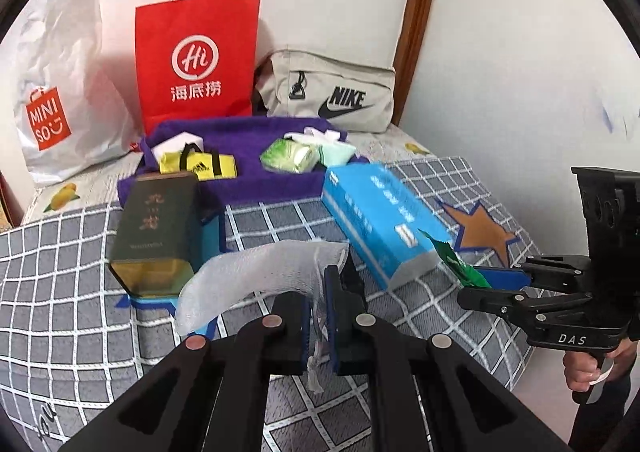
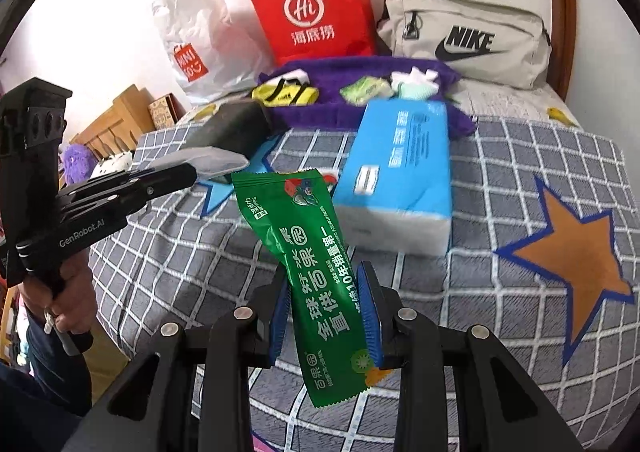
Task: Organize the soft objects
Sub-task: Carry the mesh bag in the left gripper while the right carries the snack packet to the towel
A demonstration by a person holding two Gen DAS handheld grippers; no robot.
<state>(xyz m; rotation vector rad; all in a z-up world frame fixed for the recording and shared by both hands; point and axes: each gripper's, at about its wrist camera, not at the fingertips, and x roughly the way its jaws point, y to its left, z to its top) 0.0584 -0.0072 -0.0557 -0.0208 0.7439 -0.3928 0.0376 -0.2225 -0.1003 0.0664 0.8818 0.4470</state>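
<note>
Here my left gripper is clamped on a foam net, while my right gripper pinches a green packet; beyond both lies the tissue pack.

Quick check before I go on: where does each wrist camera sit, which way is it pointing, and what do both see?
Left wrist: on the left gripper, angled down across the bed; clamps white foam netting; right gripper and hand at right.
Right wrist: on the right gripper, same direction; grips green wipes packet; left gripper and hand at left.
Shared: blue tissue pack, red bag, purple tray.
</note>
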